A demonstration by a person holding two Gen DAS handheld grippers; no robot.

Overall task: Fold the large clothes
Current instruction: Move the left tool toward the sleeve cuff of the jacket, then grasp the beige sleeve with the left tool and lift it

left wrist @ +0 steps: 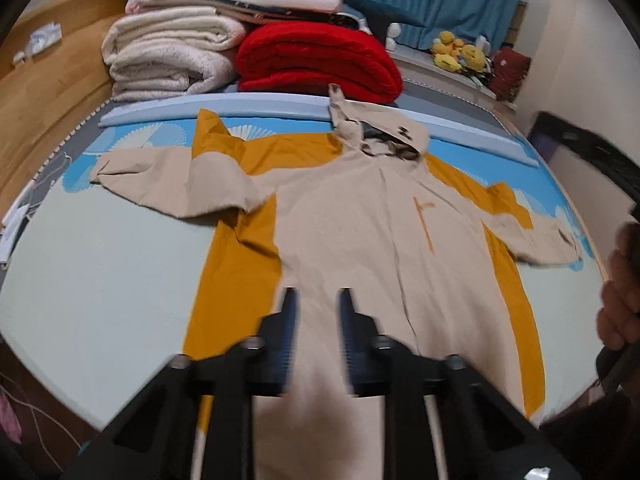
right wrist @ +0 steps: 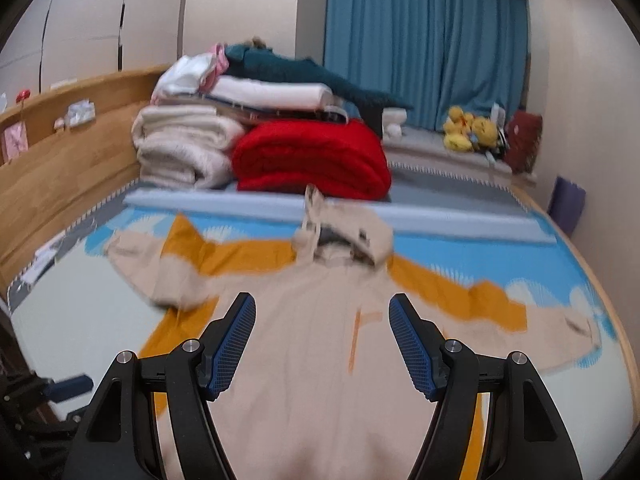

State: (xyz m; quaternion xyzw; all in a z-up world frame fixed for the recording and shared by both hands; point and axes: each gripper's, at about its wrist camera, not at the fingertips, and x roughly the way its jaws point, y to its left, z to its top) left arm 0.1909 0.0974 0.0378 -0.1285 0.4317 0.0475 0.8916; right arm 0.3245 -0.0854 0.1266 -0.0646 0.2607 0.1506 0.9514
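Note:
A large beige and mustard hooded jacket (left wrist: 352,216) lies spread flat, front up, on the bed mat, hood toward the far side and both sleeves out to the sides. It also shows in the right wrist view (right wrist: 312,320). My left gripper (left wrist: 318,300) hovers above the jacket's lower body, its jaws a small gap apart and empty. My right gripper (right wrist: 322,308) hovers above the jacket's chest, wide open and empty. The left sleeve (left wrist: 160,176) is partly folded over itself.
Folded cream blankets (left wrist: 168,52) and a red blanket (left wrist: 316,60) are stacked behind the hood. A wooden headboard (left wrist: 48,92) runs along the left. Yellow plush toys (left wrist: 456,52) sit by the blue curtain (right wrist: 420,40). The person's hand (left wrist: 620,280) is at the right edge.

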